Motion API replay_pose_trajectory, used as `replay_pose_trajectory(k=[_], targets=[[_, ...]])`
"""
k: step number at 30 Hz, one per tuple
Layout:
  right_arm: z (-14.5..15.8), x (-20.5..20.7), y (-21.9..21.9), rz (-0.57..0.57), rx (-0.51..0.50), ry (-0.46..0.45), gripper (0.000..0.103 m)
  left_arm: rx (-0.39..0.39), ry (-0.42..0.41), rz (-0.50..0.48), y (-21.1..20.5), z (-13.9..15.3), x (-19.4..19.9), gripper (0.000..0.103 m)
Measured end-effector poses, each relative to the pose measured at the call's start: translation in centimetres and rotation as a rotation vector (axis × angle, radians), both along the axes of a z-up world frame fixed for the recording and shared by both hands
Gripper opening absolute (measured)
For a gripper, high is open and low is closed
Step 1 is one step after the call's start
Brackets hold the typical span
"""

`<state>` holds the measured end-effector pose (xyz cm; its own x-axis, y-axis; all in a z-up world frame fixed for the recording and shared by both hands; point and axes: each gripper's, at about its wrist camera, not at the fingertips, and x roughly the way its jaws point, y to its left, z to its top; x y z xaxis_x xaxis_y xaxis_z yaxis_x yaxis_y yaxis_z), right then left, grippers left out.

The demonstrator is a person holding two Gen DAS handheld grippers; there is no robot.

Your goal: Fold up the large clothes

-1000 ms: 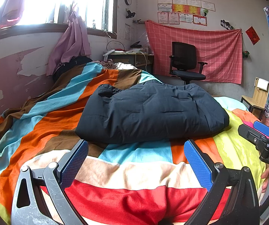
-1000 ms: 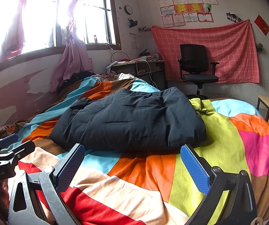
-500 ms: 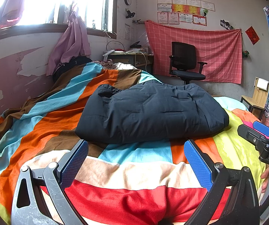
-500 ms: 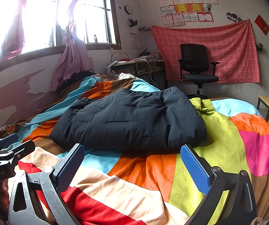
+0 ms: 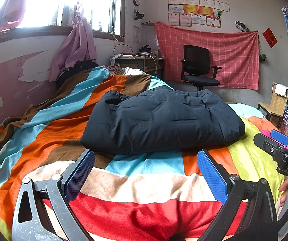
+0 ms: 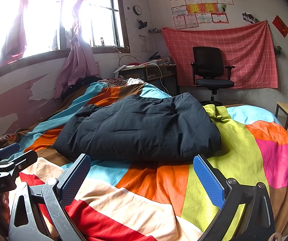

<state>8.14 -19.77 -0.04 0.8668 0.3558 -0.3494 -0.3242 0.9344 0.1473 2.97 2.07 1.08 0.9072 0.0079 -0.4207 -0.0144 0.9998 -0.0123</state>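
A dark navy padded jacket (image 5: pixel 160 120) lies folded into a thick rectangle on the bed's striped multicolour cover (image 5: pixel 144 184). It also shows in the right wrist view (image 6: pixel 140 130). My left gripper (image 5: pixel 145 172) is open and empty, held just short of the jacket's near edge. My right gripper (image 6: pixel 142 176) is open and empty, also just short of that edge. Each gripper shows at the edge of the other's view: the right one (image 5: pixel 282 150) and the left one (image 6: pixel 5 166).
A black office chair (image 5: pixel 199 68) stands by a red checked cloth on the far wall. A cluttered desk (image 5: pixel 140 60) sits beyond the bed's head. A wooden chair (image 5: pixel 274 104) stands at the right. The window wall runs along the bed's left side.
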Motion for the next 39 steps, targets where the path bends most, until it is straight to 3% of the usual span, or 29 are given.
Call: replay_pose_trajectory(k=[39], targets=[[0.01, -0.03, 0.07, -0.002, 0.003, 0.000, 0.103, 0.011, -0.009, -0.015, 0.12, 0.46, -0.06, 0.100]])
